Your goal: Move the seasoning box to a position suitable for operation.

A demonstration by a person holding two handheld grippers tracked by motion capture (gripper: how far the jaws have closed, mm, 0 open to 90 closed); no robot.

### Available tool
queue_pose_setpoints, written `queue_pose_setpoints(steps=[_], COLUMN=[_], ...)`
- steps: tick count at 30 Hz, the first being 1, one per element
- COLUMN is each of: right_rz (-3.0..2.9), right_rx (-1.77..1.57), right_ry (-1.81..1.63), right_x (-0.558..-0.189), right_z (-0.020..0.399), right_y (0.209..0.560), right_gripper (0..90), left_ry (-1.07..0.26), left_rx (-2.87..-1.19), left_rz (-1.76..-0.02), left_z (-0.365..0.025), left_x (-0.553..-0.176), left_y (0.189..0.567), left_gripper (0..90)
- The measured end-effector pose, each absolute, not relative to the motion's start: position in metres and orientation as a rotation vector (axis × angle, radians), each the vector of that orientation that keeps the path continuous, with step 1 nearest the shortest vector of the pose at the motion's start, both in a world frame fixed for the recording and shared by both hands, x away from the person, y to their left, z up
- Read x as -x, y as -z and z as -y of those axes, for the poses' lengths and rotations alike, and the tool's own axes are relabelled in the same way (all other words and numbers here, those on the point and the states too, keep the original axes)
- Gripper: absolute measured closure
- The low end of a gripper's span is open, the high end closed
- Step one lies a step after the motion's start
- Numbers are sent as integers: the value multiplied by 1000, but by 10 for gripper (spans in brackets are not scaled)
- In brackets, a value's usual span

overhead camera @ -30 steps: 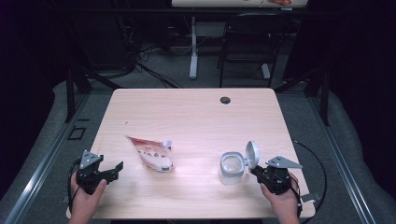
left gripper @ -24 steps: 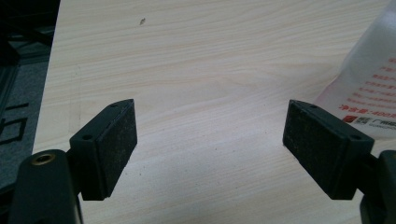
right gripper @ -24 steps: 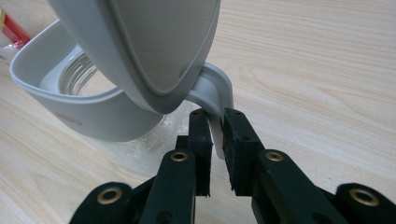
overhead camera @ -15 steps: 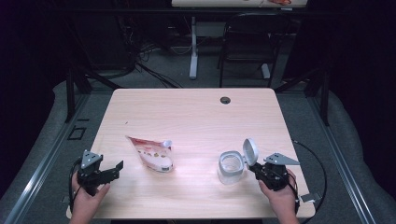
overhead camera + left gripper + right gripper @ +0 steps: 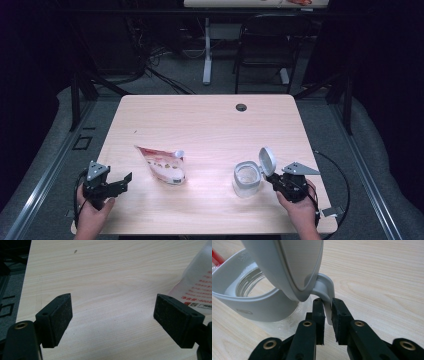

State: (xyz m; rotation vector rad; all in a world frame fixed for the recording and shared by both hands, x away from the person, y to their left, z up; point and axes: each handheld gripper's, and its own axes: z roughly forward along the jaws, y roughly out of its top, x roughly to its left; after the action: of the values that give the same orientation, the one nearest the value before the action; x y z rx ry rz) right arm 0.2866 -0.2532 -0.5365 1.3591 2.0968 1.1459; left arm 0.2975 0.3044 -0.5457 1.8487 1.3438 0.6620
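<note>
— What are the right tongs (image 5: 327, 315) doing?
— Clenched on the white tab (image 5: 325, 293) of the jar's (image 5: 247, 178) flip lid (image 5: 267, 161), which stands tilted up over the open mouth. The jar sits on the worktop (image 5: 210, 125) near its front right; the right hand (image 5: 300, 207) comes in from the bottom edge, just right of the jar.
— And the left tongs (image 5: 112, 320)?
— Released, jaws wide apart, nothing between them but bare wood. The left hand (image 5: 92, 212) holds them low at the front left corner.
— Anything nearby?
— A white pouch (image 5: 162, 164) with red print lies flat between the two, just to the right of the left tongs.
</note>
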Motion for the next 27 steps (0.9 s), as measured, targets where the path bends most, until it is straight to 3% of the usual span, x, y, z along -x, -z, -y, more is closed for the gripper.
queue_pose_setpoints(steps=[10,18,21,27], right_rz=[-2111,-2109,-2108,-2101], right_rx=[-1365,-1365,-1366,-1366], right_ry=[-1139,-1138,-1137,-1142], right_x=[-283,-282,-282,-281], right_z=[255,256,256,256], right_y=[538,538,538,538], right_gripper=[801,800,799,798], left_ry=[-660,-589,-577,-628], left_rx=[-1877,-1925,-1932,-1905], left_rz=[-1312,-1172,-1168,-1229], left_z=[-305,-313,-312,-309], left_x=[-296,-287,-287,-289], left_y=[544,535,536,538], left_gripper=[156,156,217,221])
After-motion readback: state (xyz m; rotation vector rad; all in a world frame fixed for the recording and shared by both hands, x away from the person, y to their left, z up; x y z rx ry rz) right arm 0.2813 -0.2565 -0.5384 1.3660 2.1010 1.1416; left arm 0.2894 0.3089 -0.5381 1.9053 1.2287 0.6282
